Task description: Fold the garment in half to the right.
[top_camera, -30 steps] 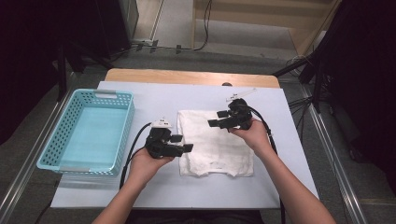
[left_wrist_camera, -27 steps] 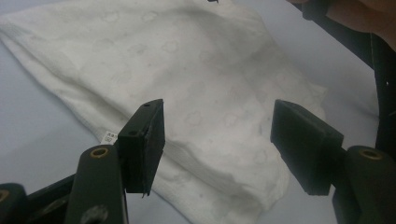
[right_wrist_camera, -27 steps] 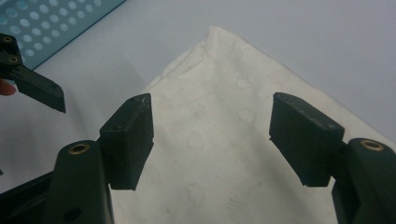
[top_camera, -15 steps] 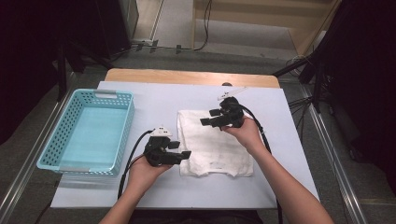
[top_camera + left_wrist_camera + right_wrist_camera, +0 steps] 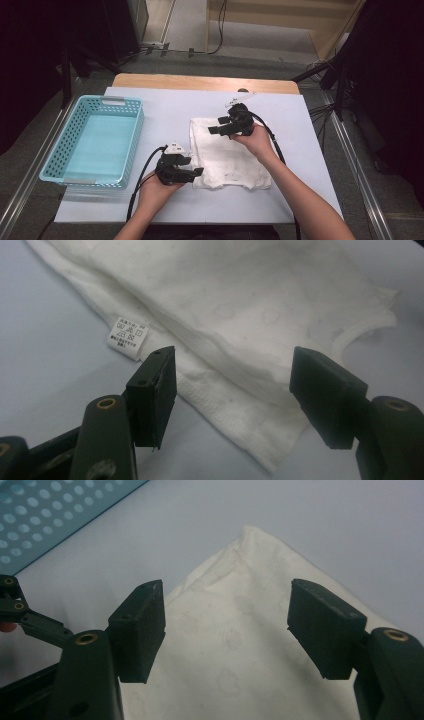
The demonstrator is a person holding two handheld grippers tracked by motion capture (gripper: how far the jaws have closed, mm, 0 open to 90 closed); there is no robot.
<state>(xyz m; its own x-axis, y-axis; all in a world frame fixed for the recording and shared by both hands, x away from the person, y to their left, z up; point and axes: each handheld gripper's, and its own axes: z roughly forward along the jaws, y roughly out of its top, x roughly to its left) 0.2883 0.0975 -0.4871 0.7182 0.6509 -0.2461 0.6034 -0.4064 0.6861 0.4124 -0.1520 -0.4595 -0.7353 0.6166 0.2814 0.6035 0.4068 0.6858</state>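
Lying folded, the white garment (image 5: 260, 325) sits just beyond the gaping left gripper (image 5: 232, 390).

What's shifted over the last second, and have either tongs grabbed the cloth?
The left tongs slid toward the person to the near-left corner of the white cloth. The right tongs edged left and toward the far-left corner. Both are open, holding nothing. The cloth lies flat as before, and the blue basket has not moved.
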